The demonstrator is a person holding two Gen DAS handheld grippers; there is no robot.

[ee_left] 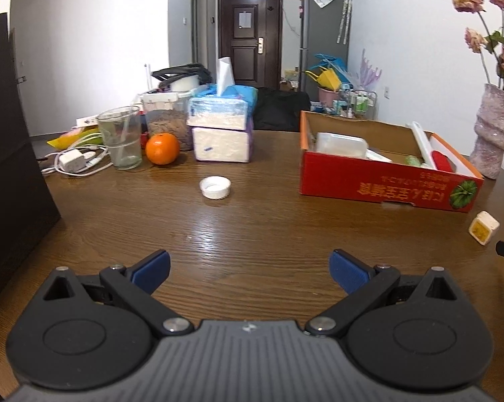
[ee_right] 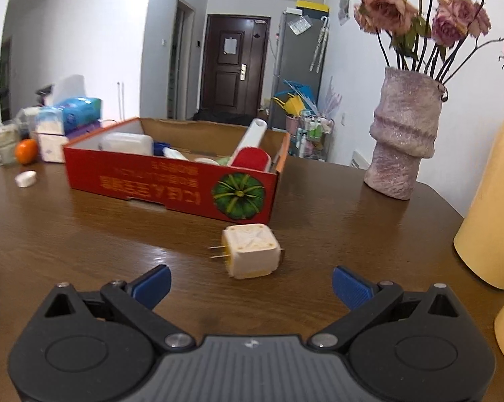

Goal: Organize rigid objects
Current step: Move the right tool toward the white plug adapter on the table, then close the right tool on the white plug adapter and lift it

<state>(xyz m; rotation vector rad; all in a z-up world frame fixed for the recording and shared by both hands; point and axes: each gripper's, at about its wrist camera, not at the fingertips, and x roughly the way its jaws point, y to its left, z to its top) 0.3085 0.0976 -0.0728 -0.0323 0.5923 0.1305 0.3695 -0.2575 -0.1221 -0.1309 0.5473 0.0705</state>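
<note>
Brown wood-grain counter (ee_left: 252, 227) carries a red cardboard box (ee_right: 171, 184) holding white plastic items. Both tools, left tool (ee_left: 250, 269) and right tool (ee_right: 251, 284), are spread wide and grip nothing. A white cube-shaped plug adapter (ee_right: 252, 251) lies just ahead of the right tool, near the box's corner. A white plastic bottle cap (ee_left: 215, 187) sits well ahead of the left tool.

The tabletop (ee_left: 252, 227) is brown wood grain with a glossy sheen that reflects light. The red box (ee_right: 171, 184) is printed cardboard, raw brown inside. The white cap (ee_left: 215, 187) and yellowed plug adapter (ee_right: 252, 251) look like smooth plastic, the adapter with thin metal prongs. The vase (ee_right: 404, 134) has a rough, speckled matt surface. Each gripper (ee_right: 252, 283) is matt black plastic with ribbed blue pads (ee_right: 350, 288).
</note>
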